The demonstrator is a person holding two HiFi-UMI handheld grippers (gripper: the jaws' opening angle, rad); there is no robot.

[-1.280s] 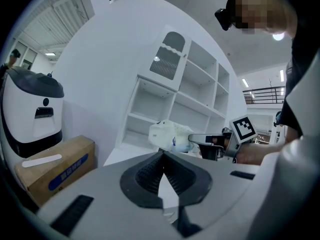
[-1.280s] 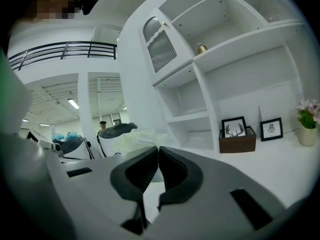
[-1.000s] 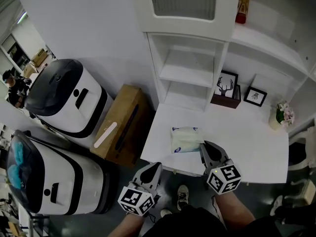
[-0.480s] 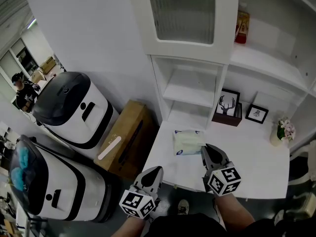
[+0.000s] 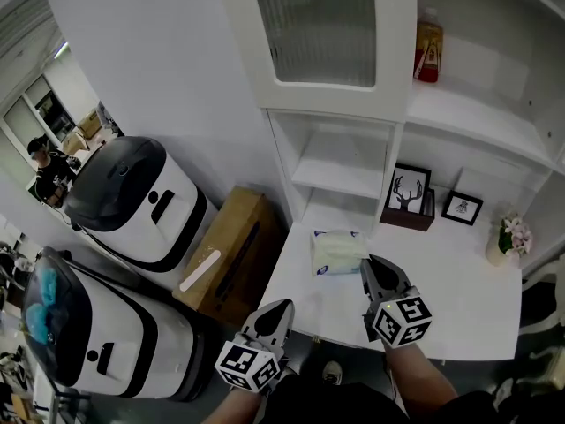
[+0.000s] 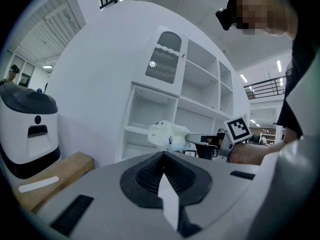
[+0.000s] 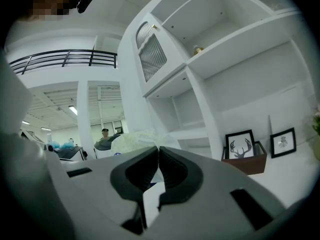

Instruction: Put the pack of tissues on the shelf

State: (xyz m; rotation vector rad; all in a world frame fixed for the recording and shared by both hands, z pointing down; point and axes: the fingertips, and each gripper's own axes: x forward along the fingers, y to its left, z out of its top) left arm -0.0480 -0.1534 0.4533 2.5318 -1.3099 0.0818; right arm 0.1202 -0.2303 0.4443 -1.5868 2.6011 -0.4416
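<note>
— Two grippers: the left gripper (image 5: pixel 279 307) is seen shut, with nothing held. Where is the pack of tissues (image 5: pixel 335 250) found?
— Raised before the shelf (image 5: pixel 340 175), pinched at its near end by the right gripper (image 5: pixel 371 265). It is judged light, soft and crushable, so sagging is expected.

Grey left gripper (image 5: pixel 279 307), grey right gripper (image 5: pixel 372 265), black ribbed pads (image 6: pixel 149 176), white marker cube (image 5: pixel 248 366) with black squares on each, dark clothing (image 5: pixel 340 406)

Bright, even indoor light throughout; the white shelf (image 5: pixel 344 168) nearly washes out. Both gripper views bend hard at black round edges, close foreground soft; ceiling strip lights (image 7: pixel 74 110) glow, perhaps the main source.
</note>
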